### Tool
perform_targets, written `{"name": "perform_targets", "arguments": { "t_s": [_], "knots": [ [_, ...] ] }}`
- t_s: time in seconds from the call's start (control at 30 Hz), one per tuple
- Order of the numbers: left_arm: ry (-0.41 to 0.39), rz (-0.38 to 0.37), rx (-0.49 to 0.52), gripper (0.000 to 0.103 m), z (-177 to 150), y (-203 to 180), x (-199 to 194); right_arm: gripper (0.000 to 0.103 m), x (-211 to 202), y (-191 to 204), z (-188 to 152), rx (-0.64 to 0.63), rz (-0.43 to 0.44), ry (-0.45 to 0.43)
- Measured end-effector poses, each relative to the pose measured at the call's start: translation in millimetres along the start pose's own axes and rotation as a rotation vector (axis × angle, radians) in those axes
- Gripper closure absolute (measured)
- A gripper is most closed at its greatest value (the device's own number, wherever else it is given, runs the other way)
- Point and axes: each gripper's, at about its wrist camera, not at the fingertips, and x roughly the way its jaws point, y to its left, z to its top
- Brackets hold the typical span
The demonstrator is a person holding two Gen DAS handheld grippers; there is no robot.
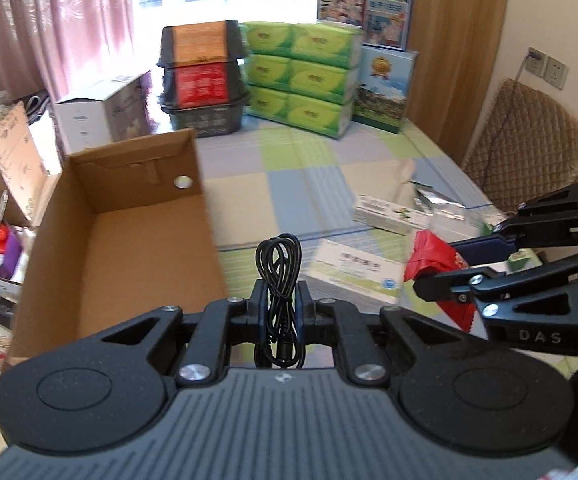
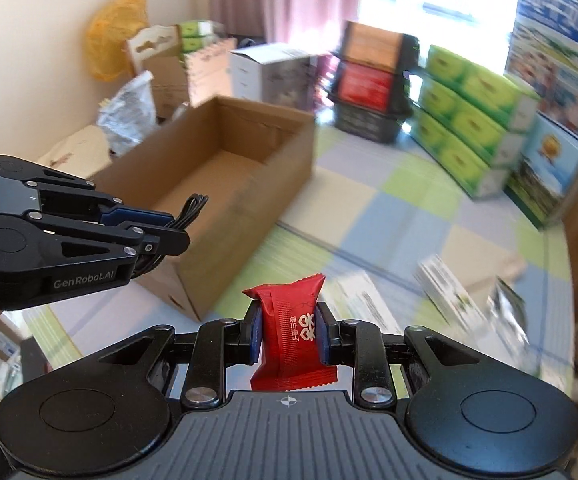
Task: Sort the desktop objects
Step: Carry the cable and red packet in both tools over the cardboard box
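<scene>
Checked in pale blue, green and cream, the padded mat (image 1: 289, 184) covers the floor and is the work surface, blurred in both wrist views. Nearest the left camera, the left gripper (image 1: 281, 306) is clamped narrow on a coiled black cable (image 1: 280, 264), whose loop stands up above the pads. At 10 o'clock from it sits the open brown cardboard box (image 1: 121, 240), empty inside; its near right edge lies just beside the cable, and bare mat runs along that wall toward 12 o'clock. At 3 o'clock the right gripper (image 1: 441, 276) reaches in from the right edge, pinching a red foil snack packet (image 1: 429, 256). In its own view the right gripper (image 2: 287, 330) squeezes that packet (image 2: 285, 332) at the waist, with the box (image 2: 225, 184) at 11 o'clock and the left gripper (image 2: 169, 228) at 9 o'clock beside the box's near corner. Between 1 and 2 o'clock lie white and green flat cartons (image 1: 355, 270), close together. Farther off, stacked green tissue packs (image 1: 305, 76) and dark plastic baskets (image 1: 205, 76) line the mat's far edge, under pink curtains (image 1: 49, 20).
</scene>
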Motion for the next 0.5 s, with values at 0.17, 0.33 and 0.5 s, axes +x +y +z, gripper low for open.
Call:
{"name": "perform_targets", "arguments": {
  "t_s": [0.17,0.33,0.5],
  "knots": [
    [0.017,0.046,-0.028,0.093,7,53,-4,0.079,26,27,36,-0.038,0.078,-0.014],
    [0.044,0.089,-0.034,0.093,9,95,4,0.079,56,51,68,-0.069,0.153,-0.017],
    [0.074,0.107,-0.054,0.093,5,125,20,0.079,89,63,89,-0.072,0.191,0.002]
  ]
}}
